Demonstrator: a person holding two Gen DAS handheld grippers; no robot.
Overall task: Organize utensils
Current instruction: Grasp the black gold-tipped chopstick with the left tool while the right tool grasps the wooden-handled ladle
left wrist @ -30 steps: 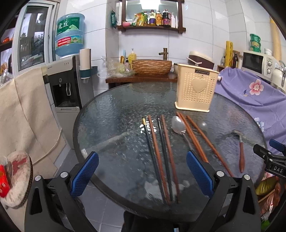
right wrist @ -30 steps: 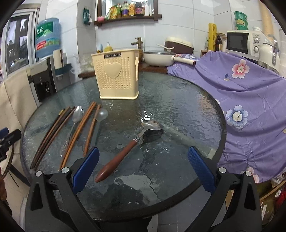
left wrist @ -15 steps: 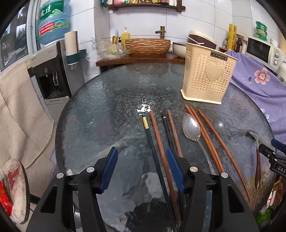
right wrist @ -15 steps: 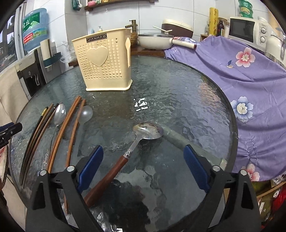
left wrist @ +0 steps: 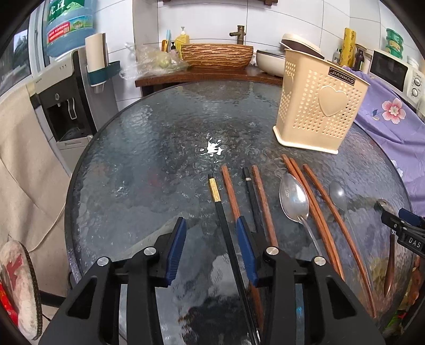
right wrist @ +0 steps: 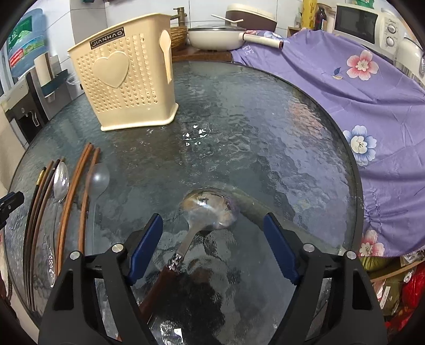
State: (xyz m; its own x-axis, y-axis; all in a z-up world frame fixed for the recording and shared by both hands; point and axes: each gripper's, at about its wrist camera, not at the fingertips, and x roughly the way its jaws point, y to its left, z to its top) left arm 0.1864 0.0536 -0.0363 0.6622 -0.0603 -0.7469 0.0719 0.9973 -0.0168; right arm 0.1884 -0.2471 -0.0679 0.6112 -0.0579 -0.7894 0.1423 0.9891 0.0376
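Left wrist: my left gripper (left wrist: 211,233) jaws are closing around the black chopstick (left wrist: 225,225); right gripper (right wrist: 212,233) jaws, closing, straddle the ladle (right wrist: 202,215).

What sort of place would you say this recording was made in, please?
Most likely a home kitchen or dining corner: a microwave and pan behind, a water dispenser, and utensils on a round glass table.

chopsticks (left wrist: 231,196) and spoons (left wrist: 294,201) lie flat beside cream holder (left wrist: 316,111).

Seven chopsticks (left wrist: 231,191), three spoons (left wrist: 294,197) and one cream utensil basket (left wrist: 318,103) are counted on the desk (left wrist: 159,148).
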